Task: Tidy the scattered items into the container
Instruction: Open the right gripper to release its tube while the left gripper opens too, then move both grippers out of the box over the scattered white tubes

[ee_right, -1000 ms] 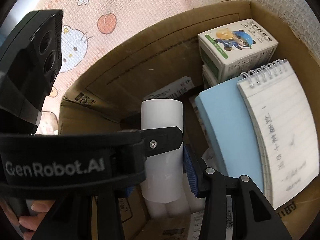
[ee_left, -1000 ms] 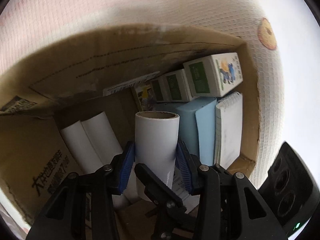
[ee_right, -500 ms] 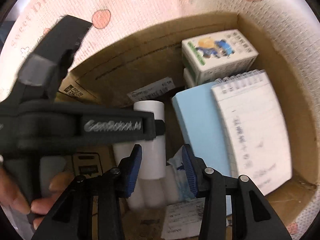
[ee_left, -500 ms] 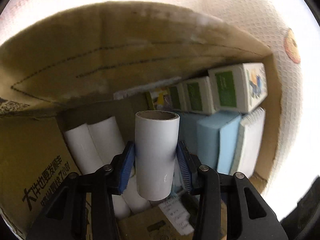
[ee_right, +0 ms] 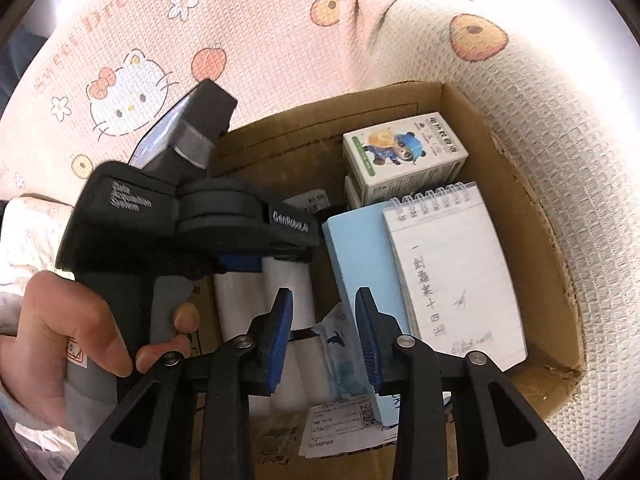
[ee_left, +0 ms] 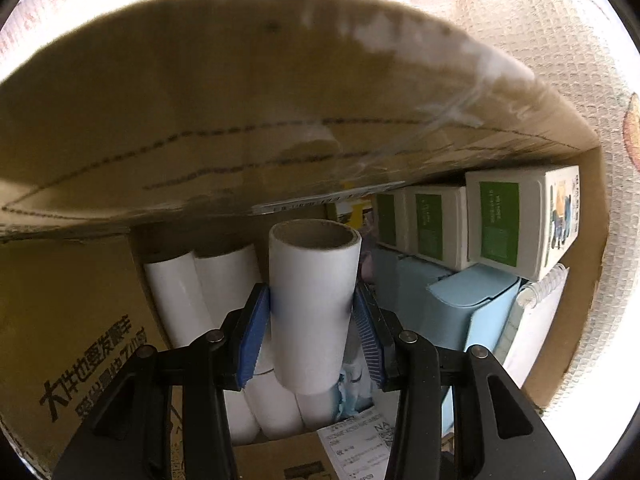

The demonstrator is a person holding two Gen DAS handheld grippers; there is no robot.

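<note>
My left gripper (ee_left: 312, 336) is shut on a white roll with a cardboard core (ee_left: 314, 300) and holds it upright low inside the cardboard box (ee_left: 200, 120), just above other white rolls (ee_left: 188, 296). In the right wrist view the left gripper's body (ee_right: 192, 232) reaches into the box (ee_right: 532, 216) and the held roll (ee_right: 292, 288) shows under it. My right gripper (ee_right: 324, 340) is open and empty, hovering above the box's near side.
The box also holds green-and-white cartons (ee_right: 400, 152), a light blue book (ee_right: 356, 256), a spiral notepad (ee_right: 452, 272), a plastic packet (ee_right: 340, 356) and a paper label (ee_right: 340, 424). The box sits on a Hello Kitty cloth (ee_right: 128, 92).
My left gripper has carried the roll deeper into the box, down toward the other rolls. My right gripper has pulled back and up from the box.
</note>
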